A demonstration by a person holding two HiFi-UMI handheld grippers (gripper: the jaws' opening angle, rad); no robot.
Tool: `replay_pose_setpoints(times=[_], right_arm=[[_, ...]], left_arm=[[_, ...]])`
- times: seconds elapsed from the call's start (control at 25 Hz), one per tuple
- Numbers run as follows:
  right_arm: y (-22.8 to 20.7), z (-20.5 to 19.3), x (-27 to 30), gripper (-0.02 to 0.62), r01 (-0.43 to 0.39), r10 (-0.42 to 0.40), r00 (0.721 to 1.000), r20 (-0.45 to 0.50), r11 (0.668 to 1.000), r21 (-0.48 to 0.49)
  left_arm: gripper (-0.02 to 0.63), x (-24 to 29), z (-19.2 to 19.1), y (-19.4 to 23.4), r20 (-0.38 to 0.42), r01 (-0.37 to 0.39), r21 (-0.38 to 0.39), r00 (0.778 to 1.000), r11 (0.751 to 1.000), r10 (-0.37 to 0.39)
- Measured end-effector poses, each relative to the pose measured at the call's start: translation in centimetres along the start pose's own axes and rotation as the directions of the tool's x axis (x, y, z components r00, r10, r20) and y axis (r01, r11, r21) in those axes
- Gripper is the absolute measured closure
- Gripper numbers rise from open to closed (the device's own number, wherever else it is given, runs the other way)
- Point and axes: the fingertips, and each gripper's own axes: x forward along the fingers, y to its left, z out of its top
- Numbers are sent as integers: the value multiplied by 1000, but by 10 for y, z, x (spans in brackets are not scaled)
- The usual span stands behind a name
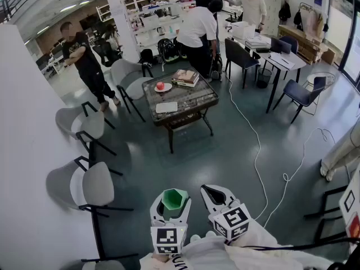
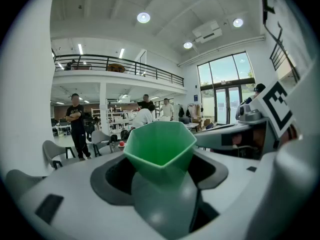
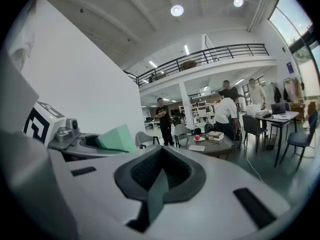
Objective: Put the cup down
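- Low in the head view, we hold the left tool (image 1: 173,198) with its jaws spread wide around a green faceted cup (image 1: 175,199); the pads press on its sides.
- The cup's open mouth faces up toward the head camera.
- The cup is up in the air over the grey floor (image 1: 225,151), resting on nothing.
- The right tool (image 1: 216,194) sits just beside the left one, jaws together, nothing between them.
- The dark low desk (image 1: 194,97) stands ahead, well apart from the cup.
- On the desk: a plate (image 1: 165,88) with a red fruit (image 1: 160,85), and stacked books (image 1: 185,77).
- Grey chairs (image 1: 84,187) stand at the left; people (image 1: 84,58) stand beyond the desk.
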Motion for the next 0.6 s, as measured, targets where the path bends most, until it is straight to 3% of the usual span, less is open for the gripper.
replay_pose_setpoints(times=[0.6], right_arm=[[-36, -4, 7, 591, -14, 14, 1000, 16, 999, 33]], left_arm=[[276, 30, -2, -7, -3, -26, -4, 1000, 1000, 26]])
